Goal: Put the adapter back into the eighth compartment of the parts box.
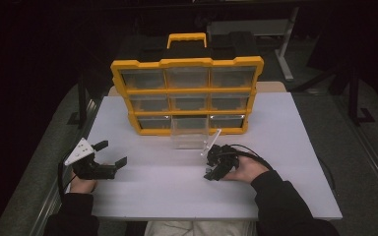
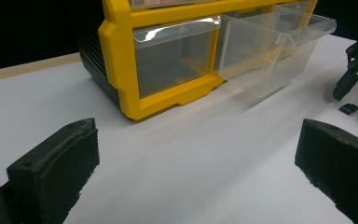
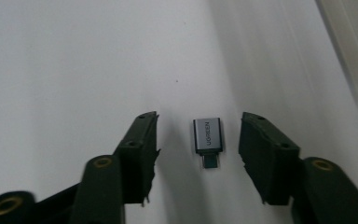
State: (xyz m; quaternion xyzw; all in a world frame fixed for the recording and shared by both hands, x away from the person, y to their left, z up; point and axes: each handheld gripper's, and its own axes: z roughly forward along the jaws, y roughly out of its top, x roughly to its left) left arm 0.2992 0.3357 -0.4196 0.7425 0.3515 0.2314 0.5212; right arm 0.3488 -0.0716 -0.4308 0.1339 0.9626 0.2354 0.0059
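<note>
A small grey USB adapter [image 3: 207,135] lies flat on the white table [image 3: 74,60], between the jaws of my right gripper [image 3: 198,140], which stand open on either side of it without touching. The adapter [image 2: 348,108] also appears in the left gripper view, under the right gripper's fingertip [image 2: 345,86]. In the high view my right gripper [image 1: 210,164] points down at the table just in front of a pulled-out clear drawer [image 1: 189,132]. My left gripper [image 1: 112,153] rests wide open at the left, holding nothing.
A yellow organizer [image 1: 187,93] with several clear drawers stands at the back centre of the table [image 1: 285,147]. Its bottom middle drawer [image 2: 270,51] sticks out toward me. The table edges are dark on all sides.
</note>
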